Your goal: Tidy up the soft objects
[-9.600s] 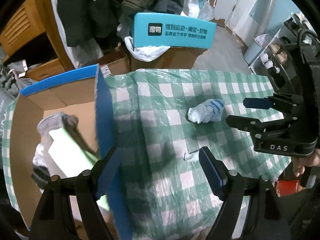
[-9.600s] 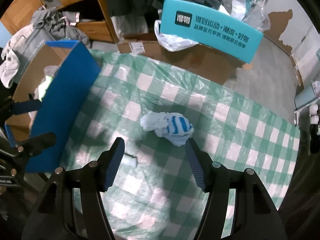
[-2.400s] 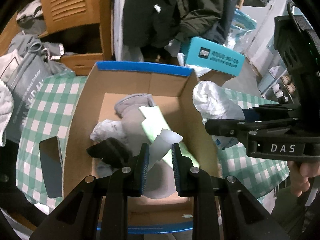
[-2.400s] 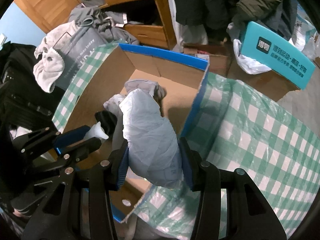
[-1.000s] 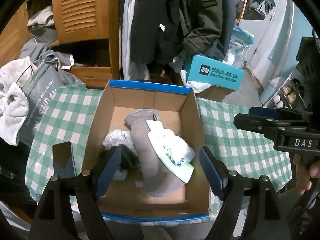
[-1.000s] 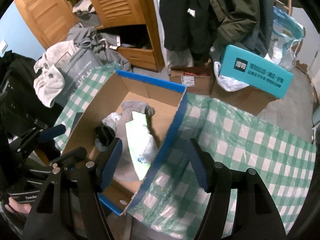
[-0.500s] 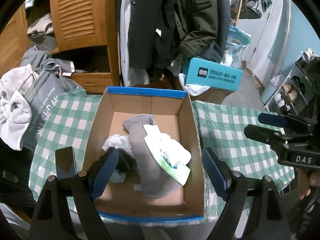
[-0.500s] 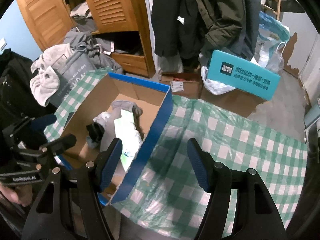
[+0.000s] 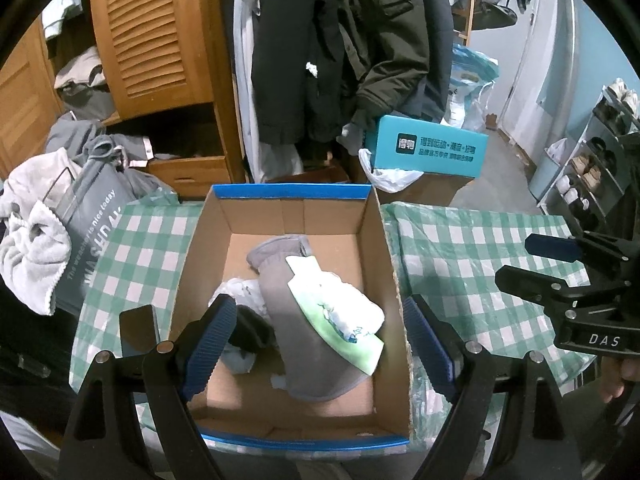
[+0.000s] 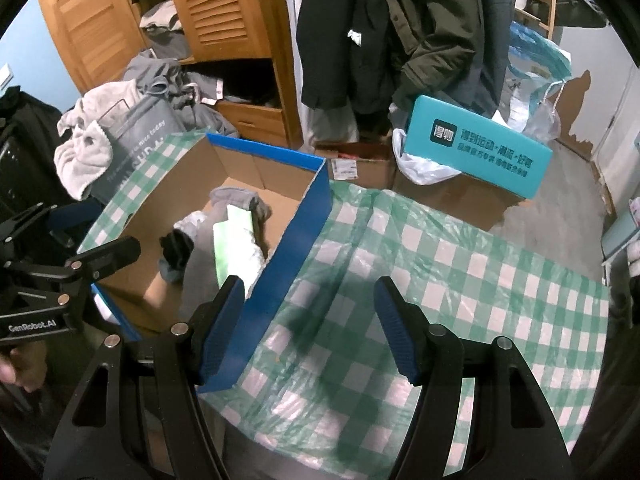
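Observation:
An open cardboard box [image 9: 290, 191] with a blue rim stands on the green checked tablecloth [image 10: 460, 280]. In it lie a grey cloth [image 9: 296, 356], a white and green soft pack [image 9: 340, 316], a white cloth [image 9: 240, 292] and a black piece [image 9: 250, 332]. My left gripper [image 9: 318, 340] hovers above the box's near half, open, nothing between its pads. My right gripper [image 10: 308, 324] hangs open and empty over bare tablecloth, just right of the box's blue wall [image 10: 296, 232]. Each gripper shows in the other's view: the right gripper [image 9: 520, 260], the left gripper [image 10: 96, 226].
Beyond the table are a teal carton [image 9: 428, 152] on cardboard boxes, hanging dark coats [image 9: 340, 40] and a wooden wardrobe [image 9: 152, 40]. A grey bag [image 9: 92, 216] with a towel sits at the left. A dark flat object [image 9: 136, 328] lies left of the box. A shoe rack [image 9: 600, 160] stands far right.
The soft pack and the white bundle that the grippers held now lie in the box. Both grippers have drawn back from it, the right one moving out over the tablecloth.

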Demonstrator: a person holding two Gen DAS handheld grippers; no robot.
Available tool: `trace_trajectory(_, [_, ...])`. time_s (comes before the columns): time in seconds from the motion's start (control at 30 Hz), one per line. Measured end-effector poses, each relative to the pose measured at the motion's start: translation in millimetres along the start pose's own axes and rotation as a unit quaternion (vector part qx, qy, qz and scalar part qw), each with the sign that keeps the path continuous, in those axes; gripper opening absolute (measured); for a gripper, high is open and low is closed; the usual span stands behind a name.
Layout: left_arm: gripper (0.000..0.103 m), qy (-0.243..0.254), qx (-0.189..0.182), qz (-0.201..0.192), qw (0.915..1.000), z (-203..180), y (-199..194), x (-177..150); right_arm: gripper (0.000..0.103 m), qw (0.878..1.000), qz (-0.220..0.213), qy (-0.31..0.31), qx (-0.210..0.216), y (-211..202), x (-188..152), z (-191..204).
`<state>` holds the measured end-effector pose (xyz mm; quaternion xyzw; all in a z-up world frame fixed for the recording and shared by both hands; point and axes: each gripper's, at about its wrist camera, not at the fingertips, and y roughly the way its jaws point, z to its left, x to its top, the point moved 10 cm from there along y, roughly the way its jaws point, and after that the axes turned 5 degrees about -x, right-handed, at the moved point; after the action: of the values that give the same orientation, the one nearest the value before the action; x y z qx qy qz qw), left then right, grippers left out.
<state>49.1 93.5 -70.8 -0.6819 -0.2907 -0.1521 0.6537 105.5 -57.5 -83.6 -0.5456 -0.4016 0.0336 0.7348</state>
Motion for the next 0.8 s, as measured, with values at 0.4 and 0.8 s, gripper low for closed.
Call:
trace_trajectory(0.4, [0.087,0.0,-0.001,0.004,1.0,-9,2,1,0.067,1.0,-0.007,0.015,0.0,-8,0,-12])
trace_trajectory(0.8, [0.087,0.001,-0.002,0.004,1.0,-9,2,1,0.067,1.0,-0.006,0.017,0.0,-8,-2,-15])
